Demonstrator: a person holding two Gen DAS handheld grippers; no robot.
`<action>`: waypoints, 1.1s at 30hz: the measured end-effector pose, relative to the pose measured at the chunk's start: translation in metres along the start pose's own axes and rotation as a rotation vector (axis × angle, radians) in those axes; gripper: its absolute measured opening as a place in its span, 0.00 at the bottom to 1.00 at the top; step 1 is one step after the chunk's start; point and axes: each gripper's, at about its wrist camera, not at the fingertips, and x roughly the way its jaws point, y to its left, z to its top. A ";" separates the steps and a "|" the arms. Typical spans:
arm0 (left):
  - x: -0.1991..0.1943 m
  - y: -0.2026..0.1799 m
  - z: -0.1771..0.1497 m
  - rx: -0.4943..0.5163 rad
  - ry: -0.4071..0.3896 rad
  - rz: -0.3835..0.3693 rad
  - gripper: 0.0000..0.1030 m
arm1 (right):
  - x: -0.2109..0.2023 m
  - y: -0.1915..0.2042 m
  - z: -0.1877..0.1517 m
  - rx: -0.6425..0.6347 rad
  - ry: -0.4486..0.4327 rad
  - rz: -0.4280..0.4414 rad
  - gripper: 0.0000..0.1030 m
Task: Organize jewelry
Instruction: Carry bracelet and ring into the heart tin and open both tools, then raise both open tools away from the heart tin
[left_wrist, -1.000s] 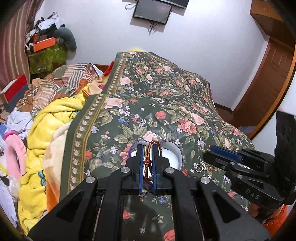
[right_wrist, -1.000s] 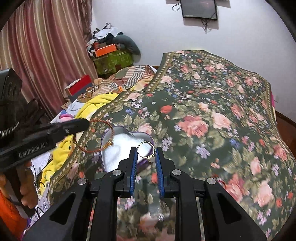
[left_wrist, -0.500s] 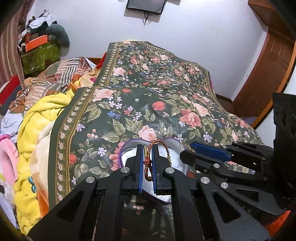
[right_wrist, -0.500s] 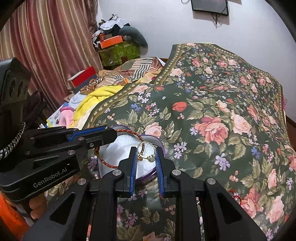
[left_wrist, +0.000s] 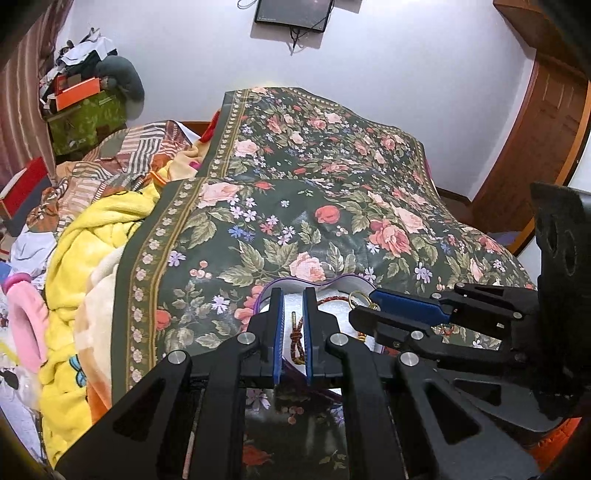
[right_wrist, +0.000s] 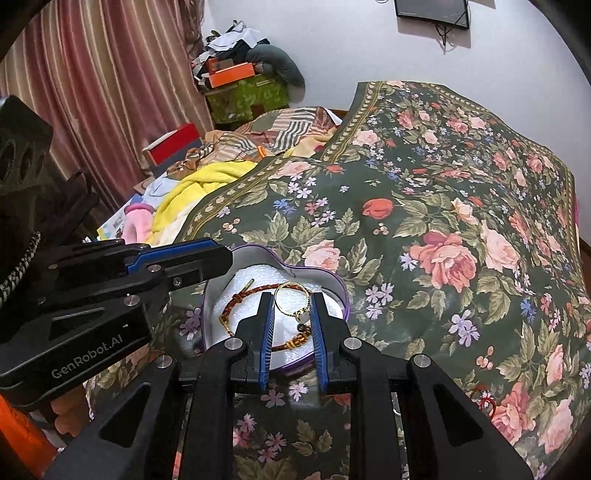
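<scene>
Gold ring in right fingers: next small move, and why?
Probably open the right gripper: the gold ring sits between its fingers above the heart-shaped tin's white padding, where the braided bracelet already lies. Whether the ring touches the padding is unclear.

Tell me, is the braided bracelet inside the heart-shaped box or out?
Inside: the braided bracelet lies on the white padding within the heart-shaped box.

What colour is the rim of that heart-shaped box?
Purple, around a white padded inside; the heart-shaped box shows best in the right wrist view.
</scene>
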 end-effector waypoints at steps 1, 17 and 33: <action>-0.002 0.001 0.000 -0.001 -0.003 0.004 0.06 | 0.000 0.001 0.001 -0.004 0.000 0.001 0.17; -0.027 0.003 0.003 -0.017 -0.037 0.035 0.17 | -0.020 0.001 0.005 0.005 -0.017 -0.020 0.25; -0.067 -0.052 -0.007 0.080 -0.065 0.004 0.22 | -0.097 -0.024 -0.024 0.054 -0.088 -0.157 0.25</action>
